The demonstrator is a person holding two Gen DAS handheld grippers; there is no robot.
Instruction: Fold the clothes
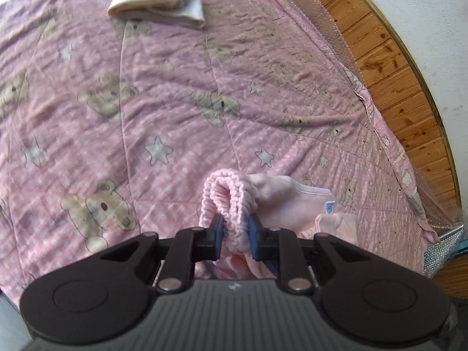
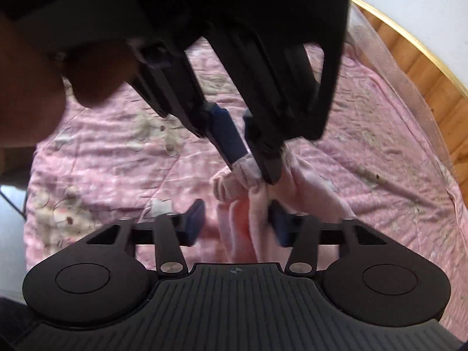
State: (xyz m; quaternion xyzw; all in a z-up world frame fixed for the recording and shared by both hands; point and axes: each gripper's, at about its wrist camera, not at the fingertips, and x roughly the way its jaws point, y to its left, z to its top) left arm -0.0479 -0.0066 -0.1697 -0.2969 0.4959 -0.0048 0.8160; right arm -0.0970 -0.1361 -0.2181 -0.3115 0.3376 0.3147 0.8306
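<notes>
Here, left gripper [image 1: 236,235] fingers clamp the pink garment's [image 1: 280,196] elastic band; right gripper [image 2: 236,223] fingers gape — cloth hanging between.

Soft, even daylight lights the bedspread [image 1: 175,93] without hard shadows or glare, fisheye distortion bends the headboard [image 1: 403,82] into an arc with dark corners, motion blur smears the print in both views, and the left gripper [image 2: 248,161] looms dark, underexposed and blurred in the right view.
</notes>
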